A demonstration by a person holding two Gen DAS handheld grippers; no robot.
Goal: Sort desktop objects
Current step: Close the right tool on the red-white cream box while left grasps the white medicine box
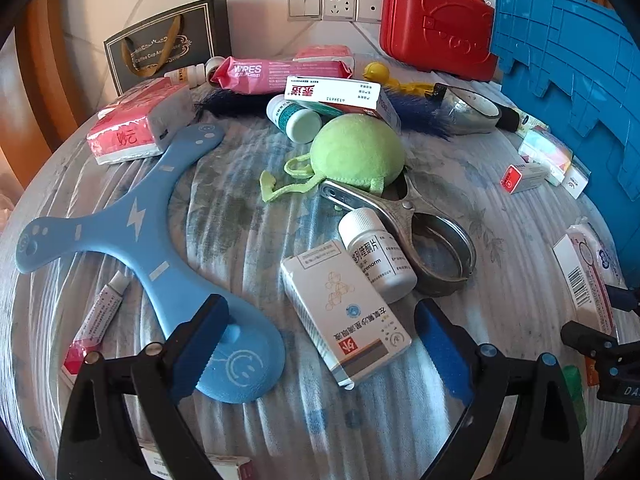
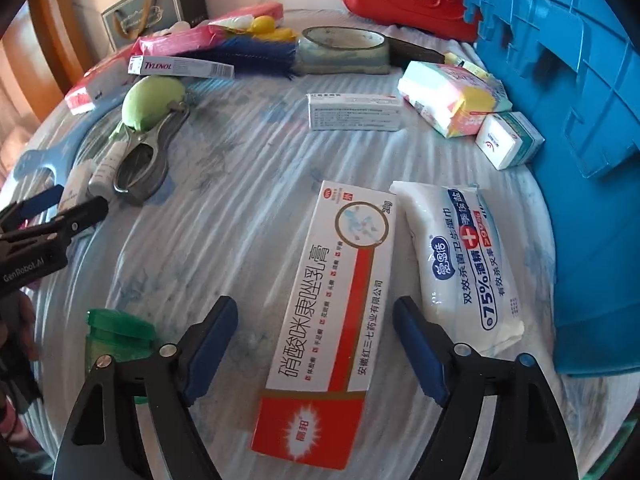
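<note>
Right wrist | fingers (image 2: pixel 316 348) wide astride cream box (image 2: pixel 328 320) | crate (image 2: pixel 580 160) beside

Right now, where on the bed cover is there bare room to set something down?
Free: the cover between the metal clamp, the white box and the red-and-white cream box. Also the strip near the left tool, below the boomerang. Crowded: the back row by the red case.

Domestic room, probably a bedroom: a quilted floral bedspread (image 1: pixel 224 216) serves as the work surface. Behind the bedspread stands a padded wall with switches and a socket (image 1: pixel 338 5); wooden panelling (image 1: pixel 44 92) flanks its left side. Household medicines, tissue packs (image 1: pixel 132 128) and a red toy case (image 1: pixel 436 24) lie on it
</note>
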